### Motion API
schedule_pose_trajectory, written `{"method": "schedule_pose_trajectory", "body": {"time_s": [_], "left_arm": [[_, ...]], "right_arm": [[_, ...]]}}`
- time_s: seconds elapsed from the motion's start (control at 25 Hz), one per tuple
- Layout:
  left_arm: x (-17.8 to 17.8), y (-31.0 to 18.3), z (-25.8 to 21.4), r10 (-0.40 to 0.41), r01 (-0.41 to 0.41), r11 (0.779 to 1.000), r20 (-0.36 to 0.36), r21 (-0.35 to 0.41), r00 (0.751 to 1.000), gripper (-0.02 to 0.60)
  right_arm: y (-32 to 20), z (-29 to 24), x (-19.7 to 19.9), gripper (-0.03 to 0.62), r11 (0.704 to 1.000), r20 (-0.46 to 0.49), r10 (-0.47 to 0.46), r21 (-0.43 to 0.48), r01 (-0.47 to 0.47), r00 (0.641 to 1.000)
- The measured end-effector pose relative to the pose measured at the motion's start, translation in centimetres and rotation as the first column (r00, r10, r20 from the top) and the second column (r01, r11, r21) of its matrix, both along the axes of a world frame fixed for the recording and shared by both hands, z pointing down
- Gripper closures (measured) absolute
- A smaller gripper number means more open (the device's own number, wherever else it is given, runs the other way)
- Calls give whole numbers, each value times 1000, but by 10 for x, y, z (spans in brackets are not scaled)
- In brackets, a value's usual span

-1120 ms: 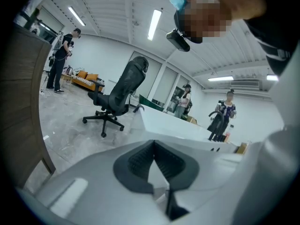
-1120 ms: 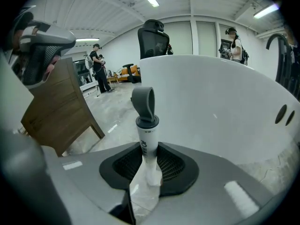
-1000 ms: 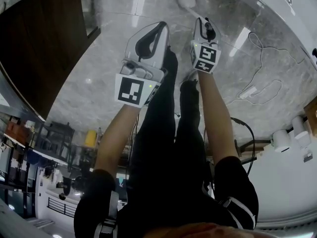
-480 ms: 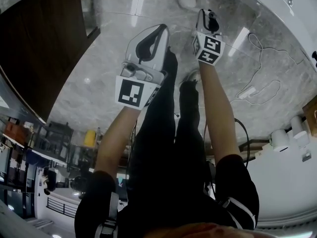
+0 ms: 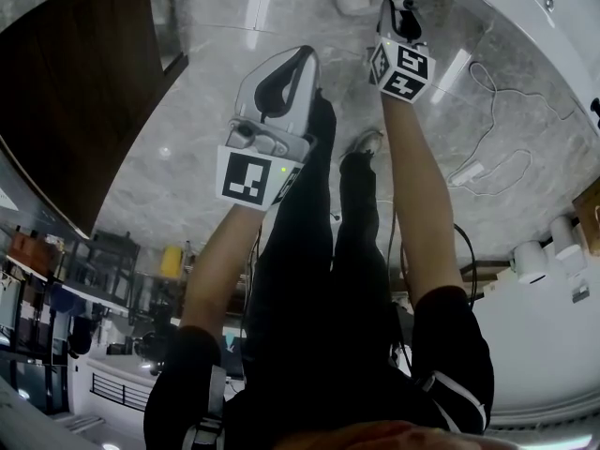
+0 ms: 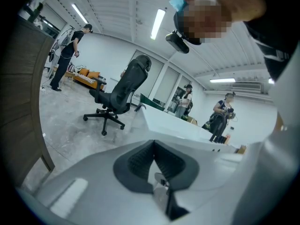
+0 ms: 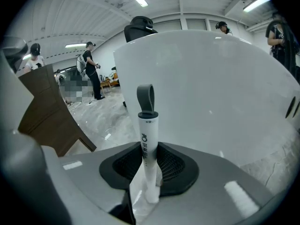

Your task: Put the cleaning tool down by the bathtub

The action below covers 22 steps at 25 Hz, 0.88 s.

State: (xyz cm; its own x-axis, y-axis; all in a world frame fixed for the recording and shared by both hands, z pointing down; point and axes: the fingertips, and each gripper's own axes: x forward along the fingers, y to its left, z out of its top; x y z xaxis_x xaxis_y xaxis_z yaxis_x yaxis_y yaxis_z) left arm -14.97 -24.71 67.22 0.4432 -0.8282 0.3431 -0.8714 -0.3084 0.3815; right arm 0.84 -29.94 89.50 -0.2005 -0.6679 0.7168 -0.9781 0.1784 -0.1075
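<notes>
The cleaning tool (image 7: 148,139) has a white stick handle with a grey hanging loop on its end. It stands upright between the pads of my right gripper (image 7: 149,170), which is shut on it, loop end pointing away from the camera. Right behind it rises the white wall of the bathtub (image 7: 211,88). In the head view my right gripper (image 5: 398,9) is stretched out near the bathtub (image 5: 525,7) at the top right. My left gripper (image 5: 298,56) hangs over the marble floor, further from the tub. Its pads (image 6: 140,161) meet with nothing between them.
A white round object (image 5: 354,3) lies on the floor just left of the right gripper. A dark wooden cabinet (image 5: 75,82) fills the left. A cable with a power strip (image 5: 469,172) runs across the floor at right. An office chair (image 6: 117,97) and standing people are farther off.
The right gripper has moved up the picture, closer to the bathtub, still holding the tool. The left gripper has stayed put.
</notes>
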Motion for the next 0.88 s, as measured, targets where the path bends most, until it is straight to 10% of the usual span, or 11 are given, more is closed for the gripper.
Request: {"method": "schedule_pose_trajectory", "body": {"time_s": [0.88], "left_arm": [[-12,-17,6,-15,14,1000,-22,-15,1000,572]], "right_arm": [[-42,14,9,494,998,-10,62,8,-62,998]]}}
